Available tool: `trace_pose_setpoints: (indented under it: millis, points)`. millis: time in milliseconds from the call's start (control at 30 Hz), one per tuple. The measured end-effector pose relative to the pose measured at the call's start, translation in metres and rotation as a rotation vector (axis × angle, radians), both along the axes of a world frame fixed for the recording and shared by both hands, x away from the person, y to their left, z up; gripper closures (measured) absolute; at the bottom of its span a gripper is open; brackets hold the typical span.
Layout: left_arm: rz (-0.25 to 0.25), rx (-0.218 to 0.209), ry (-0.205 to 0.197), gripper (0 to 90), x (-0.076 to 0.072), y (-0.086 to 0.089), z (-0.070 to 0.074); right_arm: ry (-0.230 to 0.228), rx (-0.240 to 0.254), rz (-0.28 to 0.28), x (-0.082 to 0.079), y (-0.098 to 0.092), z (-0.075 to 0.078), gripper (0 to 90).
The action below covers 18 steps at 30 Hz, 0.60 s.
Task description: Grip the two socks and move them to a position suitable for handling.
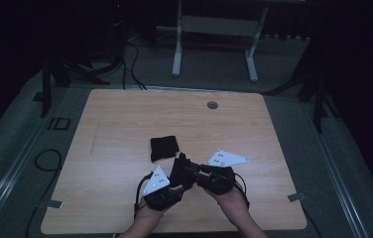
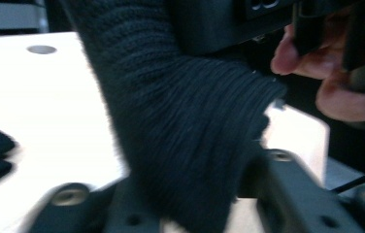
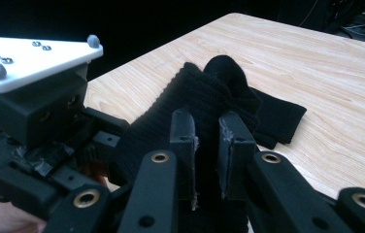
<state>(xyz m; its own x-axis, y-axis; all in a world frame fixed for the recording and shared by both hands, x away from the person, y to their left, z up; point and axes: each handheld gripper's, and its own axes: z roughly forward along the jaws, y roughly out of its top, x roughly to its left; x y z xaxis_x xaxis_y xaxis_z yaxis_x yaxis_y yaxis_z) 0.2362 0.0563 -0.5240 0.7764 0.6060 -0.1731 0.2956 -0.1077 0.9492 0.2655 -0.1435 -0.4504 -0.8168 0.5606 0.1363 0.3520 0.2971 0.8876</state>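
1. The work in hand looks like folding or pairing black socks; it seems about midway.
2. One sock (image 1: 164,148) already lies folded flat on the desk (image 1: 125,119), just beyond the grippers. That part looks done.
3. A second sock (image 1: 179,171) is off the desk, held up between the two grippers near the desk's front edge. In the left gripper view its ribbed cuff (image 2: 185,141) hangs right in front of the camera.
4. The right gripper (image 3: 206,128) has its jaws drawn close together, a narrow gap between the pads, with knit fabric (image 3: 205,92) lying between and just past them; it appears to pinch the second sock.
5. The left gripper (image 1: 170,182) stands with its jaws either side of the cuff. They look nearly closed on it, but blur hides whether the pads press, so a firm grip I cannot tell.
6. Left to do, by my judgement: fold or straighten the second sock, lay it down on or beside the folded sock, and let go.
7. The rest of the desk bears nothing else to handle.
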Motion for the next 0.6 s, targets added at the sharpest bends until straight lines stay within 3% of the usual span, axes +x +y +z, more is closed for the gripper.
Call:
trace_pose_setpoints:
  millis: [67, 133, 300, 533, 600]
  points:
    - [0.008, 0.034, -0.001, 83.8, -0.001, -0.001, 0.001, -0.008, -0.011, -0.008, 0.0, -0.002, 0.0, 78.8]
    - [0.012, 0.064, 0.001, 85.7, -0.001, 0.0, 0.002, -0.005, -0.015, -0.012, 0.001, -0.005, -0.001, 78.7]
    - [0.033, 0.118, 0.007, 87.3, -0.001, 0.008, 0.003, 0.023, -0.026, -0.043, 0.003, -0.02, -0.008, 78.7]
    - [0.064, 0.188, 0.01, 89.2, -0.002, 0.014, 0.0, 0.061, -0.049, -0.038, 0.003, -0.032, -0.019, 78.6]
    - [0.088, 0.22, -0.004, 89.3, -0.003, 0.016, 0.001, 0.064, -0.063, -0.038, 0.003, -0.034, -0.022, 78.9]
